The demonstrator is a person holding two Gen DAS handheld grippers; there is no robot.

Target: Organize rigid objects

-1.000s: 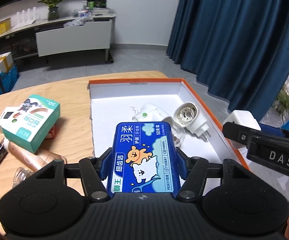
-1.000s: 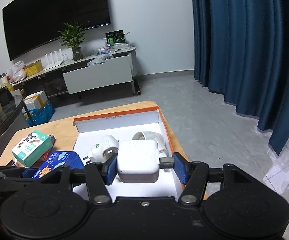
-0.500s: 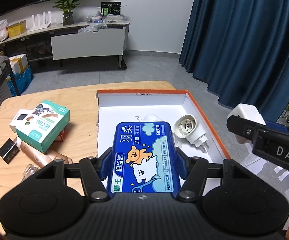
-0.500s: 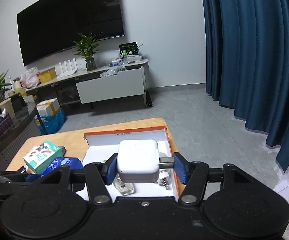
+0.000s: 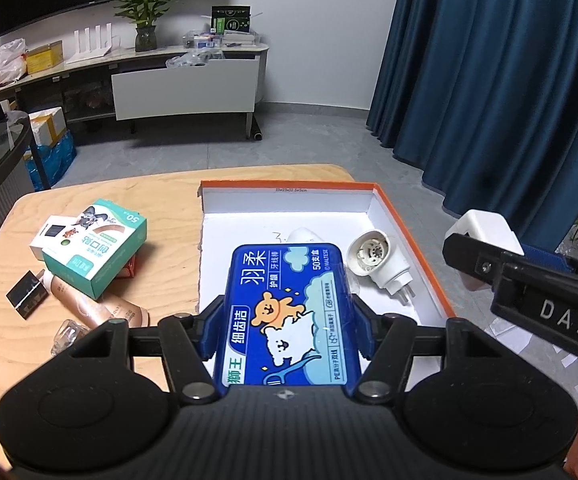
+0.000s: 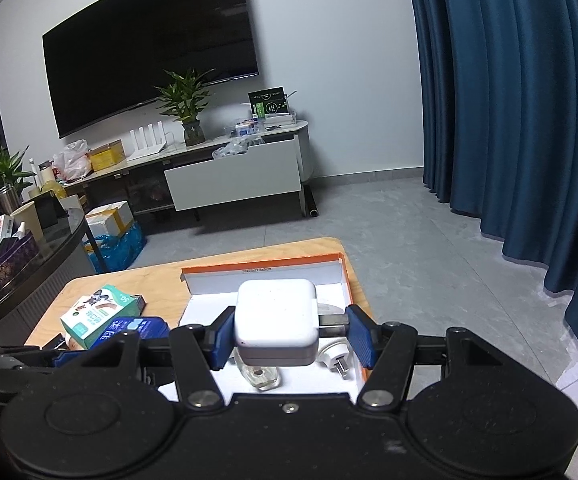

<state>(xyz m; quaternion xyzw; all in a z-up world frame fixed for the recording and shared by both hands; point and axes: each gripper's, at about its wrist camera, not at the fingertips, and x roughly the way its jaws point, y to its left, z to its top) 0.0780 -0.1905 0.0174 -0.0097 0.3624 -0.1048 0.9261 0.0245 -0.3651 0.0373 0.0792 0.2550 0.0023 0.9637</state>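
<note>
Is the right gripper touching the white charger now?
Touching. In the right wrist view the right gripper clamps the white charger: one blue pad presses its left side, the other presses its metal plug.

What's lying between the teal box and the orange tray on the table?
Bare wood only: in the left wrist view, nothing sits between the teal box and the orange tray.
</note>
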